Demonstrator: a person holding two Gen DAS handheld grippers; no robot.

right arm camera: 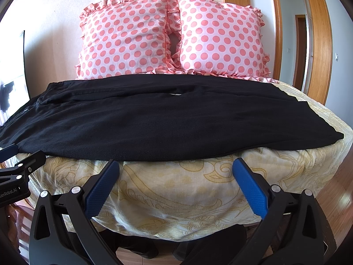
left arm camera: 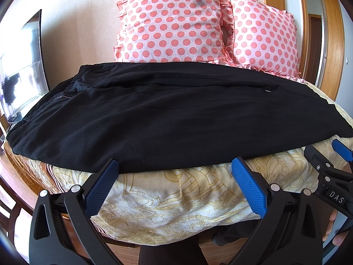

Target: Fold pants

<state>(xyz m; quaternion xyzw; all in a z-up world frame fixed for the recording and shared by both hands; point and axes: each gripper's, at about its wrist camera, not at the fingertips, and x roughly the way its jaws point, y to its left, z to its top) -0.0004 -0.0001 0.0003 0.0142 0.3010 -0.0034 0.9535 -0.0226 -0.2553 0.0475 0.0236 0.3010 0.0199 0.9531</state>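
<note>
Black pants [left arm camera: 167, 114] lie flat across the bed, waistband to the left, leg ends to the right; they also show in the right wrist view [right arm camera: 163, 119]. My left gripper [left arm camera: 175, 165] is open and empty, its blue fingertips just short of the pants' near edge. My right gripper [right arm camera: 176, 165] is open and empty, also at the near edge, further right. The right gripper shows at the right edge of the left wrist view [left arm camera: 337, 154]; the left gripper's side shows at the left edge of the right wrist view [right arm camera: 19, 165].
The bed has a yellow patterned cover [left arm camera: 176, 198] hanging over its near side. Two pink polka-dot pillows [left arm camera: 172, 22] [left arm camera: 264, 37] lean on the wall behind the pants. A mirror [left arm camera: 19, 70] stands left; a wooden door frame [right arm camera: 317, 39] stands right.
</note>
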